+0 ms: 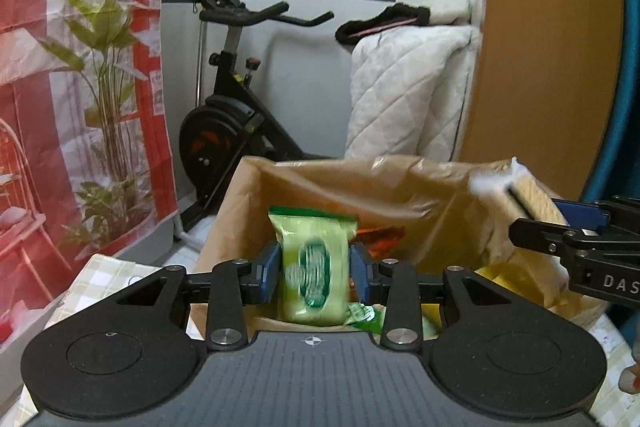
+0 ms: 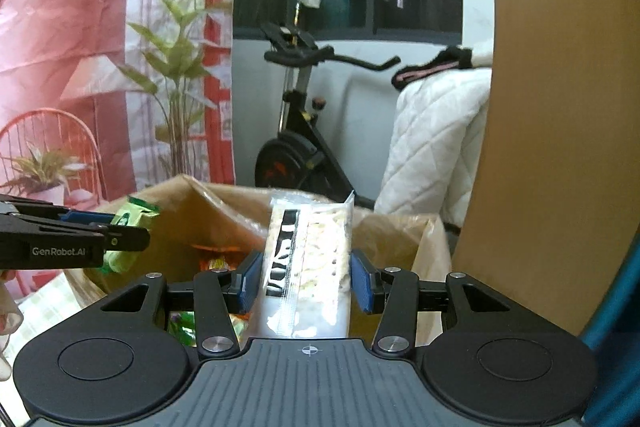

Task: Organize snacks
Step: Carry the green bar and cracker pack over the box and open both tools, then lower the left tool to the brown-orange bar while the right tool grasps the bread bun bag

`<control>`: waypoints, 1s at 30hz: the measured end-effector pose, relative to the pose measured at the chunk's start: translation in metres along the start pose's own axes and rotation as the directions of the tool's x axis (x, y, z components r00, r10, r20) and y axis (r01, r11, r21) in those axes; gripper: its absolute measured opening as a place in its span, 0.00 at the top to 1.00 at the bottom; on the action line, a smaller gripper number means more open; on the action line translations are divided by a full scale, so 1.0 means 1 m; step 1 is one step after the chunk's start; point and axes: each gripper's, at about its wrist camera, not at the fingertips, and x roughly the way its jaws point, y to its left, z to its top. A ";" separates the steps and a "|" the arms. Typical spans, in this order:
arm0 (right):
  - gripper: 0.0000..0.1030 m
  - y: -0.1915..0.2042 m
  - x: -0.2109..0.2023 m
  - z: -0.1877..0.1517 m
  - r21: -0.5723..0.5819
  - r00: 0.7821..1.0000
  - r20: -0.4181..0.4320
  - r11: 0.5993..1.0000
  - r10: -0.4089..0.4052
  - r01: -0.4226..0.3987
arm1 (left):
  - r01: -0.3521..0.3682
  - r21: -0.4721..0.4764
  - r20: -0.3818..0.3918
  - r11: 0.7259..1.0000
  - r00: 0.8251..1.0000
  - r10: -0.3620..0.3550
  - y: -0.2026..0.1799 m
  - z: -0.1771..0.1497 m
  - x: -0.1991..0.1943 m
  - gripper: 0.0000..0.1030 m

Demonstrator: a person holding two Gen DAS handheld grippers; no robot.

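An open brown paper bag (image 1: 360,187) stands on the table with several snack packets inside. My left gripper (image 1: 314,271) is shut on a green snack packet (image 1: 312,255), held upright over the bag's mouth. From the right, my right gripper (image 1: 536,217) reaches in, holding a clear packet of pale crackers (image 1: 520,187) above the bag's right rim. In the right wrist view, the right gripper (image 2: 306,279) grips that cracker packet (image 2: 316,247) between its blue pads over the bag (image 2: 208,211). The left gripper (image 2: 120,227) with the green packet (image 2: 138,213) shows at the left.
An orange packet (image 1: 380,235) lies in the bag. The table has a checked cloth (image 1: 104,275). Behind stand an exercise bike (image 1: 232,115), a white quilted blanket (image 1: 404,91), a wooden panel (image 1: 540,27) and a red printed backdrop (image 1: 60,87). A person's fingers (image 2: 8,311) show at left.
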 end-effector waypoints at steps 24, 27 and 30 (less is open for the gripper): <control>0.34 0.006 -0.069 -0.024 0.055 0.996 0.064 0.996 0.064 -0.067 | 0.013 -0.006 0.037 1.000 0.999 -0.013 0.010 -0.012 -0.073 0.36; 0.34 0.007 -0.078 -0.035 0.073 0.995 0.066 0.994 0.072 -0.077 | 0.007 -0.008 0.028 1.000 1.000 -0.006 0.010 -0.022 -0.084 0.36; 0.33 0.009 -0.084 -0.047 0.092 0.995 0.052 0.992 0.080 -0.084 | 0.003 -0.026 0.011 1.000 1.000 -0.003 0.013 -0.033 -0.090 0.36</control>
